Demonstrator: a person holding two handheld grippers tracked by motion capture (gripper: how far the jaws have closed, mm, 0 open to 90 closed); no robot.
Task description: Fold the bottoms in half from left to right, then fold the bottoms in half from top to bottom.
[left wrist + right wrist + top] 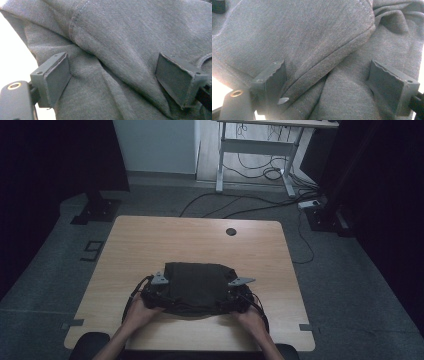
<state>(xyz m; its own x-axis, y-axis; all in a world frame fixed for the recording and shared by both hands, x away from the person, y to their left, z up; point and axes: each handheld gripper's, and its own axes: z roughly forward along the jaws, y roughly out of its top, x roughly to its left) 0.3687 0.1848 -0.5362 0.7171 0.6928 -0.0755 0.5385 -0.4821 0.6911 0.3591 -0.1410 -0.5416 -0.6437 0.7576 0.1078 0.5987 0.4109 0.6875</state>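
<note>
Wooden table (150,240) bears dark garment (196,287); both grippers' fingers (53,80) gape over its folds.

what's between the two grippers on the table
A dark grey garment, folded in a bundle, spans the stretch from the left gripper to the right gripper in the high view; each gripper view shows its cloth between open jaws.

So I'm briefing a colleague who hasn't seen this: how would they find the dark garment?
Look at the wooden table mid-room. On its near half, between the left gripper and the right gripper, lies the dark grey garment. It is the one soft, folded thing there.
</note>
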